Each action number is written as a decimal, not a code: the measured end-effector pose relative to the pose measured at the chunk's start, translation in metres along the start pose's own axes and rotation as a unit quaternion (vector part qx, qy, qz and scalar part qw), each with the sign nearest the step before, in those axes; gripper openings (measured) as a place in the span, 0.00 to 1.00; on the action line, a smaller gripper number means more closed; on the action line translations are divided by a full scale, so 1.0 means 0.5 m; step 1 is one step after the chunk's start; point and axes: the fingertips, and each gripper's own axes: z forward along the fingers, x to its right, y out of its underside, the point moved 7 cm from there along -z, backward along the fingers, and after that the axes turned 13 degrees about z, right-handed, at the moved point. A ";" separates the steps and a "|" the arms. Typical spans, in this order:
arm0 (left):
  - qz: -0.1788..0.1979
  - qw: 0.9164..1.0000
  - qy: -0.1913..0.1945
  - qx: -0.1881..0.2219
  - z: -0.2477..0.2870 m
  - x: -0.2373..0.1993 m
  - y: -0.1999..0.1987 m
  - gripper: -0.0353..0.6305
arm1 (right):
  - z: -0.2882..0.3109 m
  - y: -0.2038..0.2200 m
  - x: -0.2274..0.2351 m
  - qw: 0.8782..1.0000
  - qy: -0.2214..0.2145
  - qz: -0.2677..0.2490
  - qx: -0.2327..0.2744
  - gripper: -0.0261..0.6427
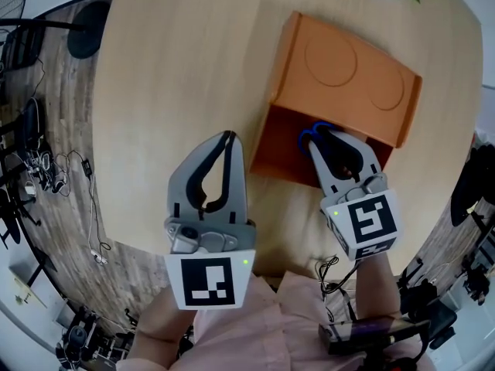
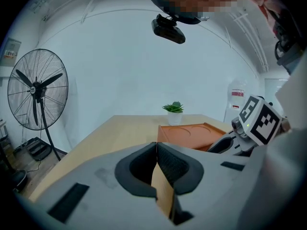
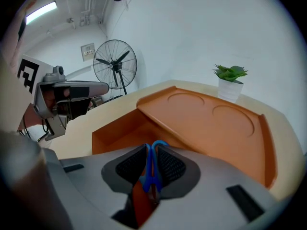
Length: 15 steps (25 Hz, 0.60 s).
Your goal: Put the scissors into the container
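Note:
Blue-handled scissors (image 1: 313,134) (image 3: 152,169) sit clamped between the jaws of my right gripper (image 1: 319,139) (image 3: 151,152), which is shut on them. The handles hang over the open part of the orange container (image 1: 282,149) (image 3: 117,131), just above its floor. An orange lid (image 1: 348,79) (image 3: 211,121) with two round recesses covers the container's far part. My left gripper (image 1: 230,136) (image 2: 156,150) hovers over the table to the left of the container, jaws shut with nothing between them.
The round wooden table (image 1: 170,76) carries the container. A small potted plant (image 2: 174,111) (image 3: 231,83) stands at its far edge. A floor fan (image 2: 36,92) (image 3: 115,66) stands beyond the table. Cables (image 1: 85,207) lie on the floor at the left.

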 end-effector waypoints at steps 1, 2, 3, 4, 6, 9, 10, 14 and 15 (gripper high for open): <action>-0.001 1.000 0.001 0.000 -0.001 -0.001 0.001 0.07 | 0.004 0.000 -0.002 1.000 0.003 -0.001 -0.004 0.15; -0.001 1.000 0.003 0.001 -0.003 -0.001 0.001 0.07 | 0.007 0.001 -0.004 1.000 0.003 -0.001 -0.007 0.16; 0.000 1.000 0.004 0.002 -0.005 0.000 -0.001 0.07 | 0.007 0.001 -0.006 1.000 0.002 -0.001 -0.008 0.16; 0.001 1.000 0.005 0.003 -0.007 0.002 -0.004 0.07 | 0.006 0.002 -0.006 1.000 -0.001 0.000 -0.008 0.16; 0.005 1.000 0.005 0.005 -0.011 0.007 -0.009 0.07 | 0.002 0.006 -0.003 1.000 -0.010 0.008 -0.002 0.16; 0.012 1.000 0.001 0.014 -0.019 0.007 -0.015 0.07 | -0.005 0.004 -0.008 1.000 -0.019 0.015 0.017 0.15; 0.014 1.000 -0.001 0.018 -0.024 0.006 -0.019 0.07 | -0.011 0.000 -0.014 0.999 -0.021 0.015 0.025 0.15; 0.018 0.999 -0.007 0.032 -0.068 0.010 -0.054 0.07 | -0.066 -0.020 -0.049 0.998 -0.029 0.016 0.061 0.15; 0.020 0.999 -0.009 0.036 -0.081 0.012 -0.068 0.07 | -0.085 -0.027 -0.057 0.997 -0.030 0.016 0.073 0.15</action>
